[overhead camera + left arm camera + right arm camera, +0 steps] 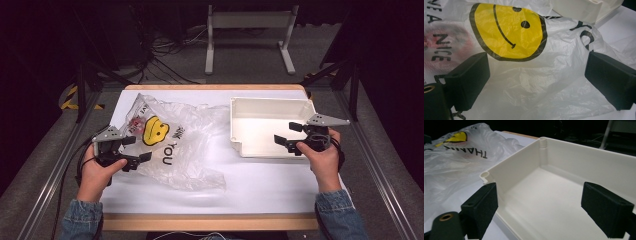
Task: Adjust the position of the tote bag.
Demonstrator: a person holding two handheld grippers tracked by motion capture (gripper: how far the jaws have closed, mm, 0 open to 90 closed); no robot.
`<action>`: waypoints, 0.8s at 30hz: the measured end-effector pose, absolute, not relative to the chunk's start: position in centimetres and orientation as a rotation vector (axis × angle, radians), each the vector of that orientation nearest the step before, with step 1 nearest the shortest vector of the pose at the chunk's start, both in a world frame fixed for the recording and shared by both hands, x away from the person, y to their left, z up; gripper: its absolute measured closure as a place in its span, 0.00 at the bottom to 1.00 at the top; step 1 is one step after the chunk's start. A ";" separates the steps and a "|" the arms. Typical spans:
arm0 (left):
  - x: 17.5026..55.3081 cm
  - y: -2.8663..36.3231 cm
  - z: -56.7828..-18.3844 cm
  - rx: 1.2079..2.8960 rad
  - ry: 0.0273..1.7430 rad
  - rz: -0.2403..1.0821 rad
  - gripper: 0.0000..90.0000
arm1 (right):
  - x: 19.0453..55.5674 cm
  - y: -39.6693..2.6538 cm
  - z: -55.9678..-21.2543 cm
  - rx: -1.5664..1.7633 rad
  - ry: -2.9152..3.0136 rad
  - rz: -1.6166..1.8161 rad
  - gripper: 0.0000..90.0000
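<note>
Crinkled translucent plastic bag [170,145] with a yellow smiley lies toward our white surface's [265,185] left edge; left gripper [134,150] spread over it; right gripper [289,136] spread above the rigid white rectangular tray [260,107]; grey floor beyond.

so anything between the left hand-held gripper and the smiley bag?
Nothing visible. The left hand-held gripper sits at the near-left edge of the plastic bag, jaws open, with only crinkled bag film ahead. The white tray is off to the side.
</note>
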State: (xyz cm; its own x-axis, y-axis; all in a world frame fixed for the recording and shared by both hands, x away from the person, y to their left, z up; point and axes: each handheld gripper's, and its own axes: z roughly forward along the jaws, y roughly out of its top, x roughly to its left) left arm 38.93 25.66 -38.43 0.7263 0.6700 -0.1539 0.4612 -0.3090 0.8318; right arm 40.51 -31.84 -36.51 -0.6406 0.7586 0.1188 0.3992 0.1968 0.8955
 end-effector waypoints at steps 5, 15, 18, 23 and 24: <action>38.6 25.6 -37.7 1.948 0.841 0.288 0.08 | 40.2 -31.4 -36.0 1.052 2.119 1.432 0.14; 37.4 23.6 -36.0 1.971 0.749 0.276 0.06 | 40.3 -31.0 -36.0 1.051 2.138 1.435 0.13; 37.0 22.9 -35.7 1.978 0.712 0.267 0.05 | 40.2 -30.9 -36.0 1.041 2.144 1.432 0.13; 36.5 21.7 -35.5 2.023 0.647 0.249 0.05 | 40.2 -30.9 -36.1 1.038 2.149 1.428 0.12; 36.4 21.5 -35.5 2.025 0.638 0.241 0.05 | 40.2 -30.8 -36.1 1.038 2.152 1.428 0.12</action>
State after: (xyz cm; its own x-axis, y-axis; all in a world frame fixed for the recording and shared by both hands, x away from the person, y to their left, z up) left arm 36.43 21.48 -35.45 0.8433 0.5302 -0.0879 0.3397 -0.3991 0.8517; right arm 40.23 -30.81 -36.08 -0.6670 0.7383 0.0996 0.3786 0.2207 0.8989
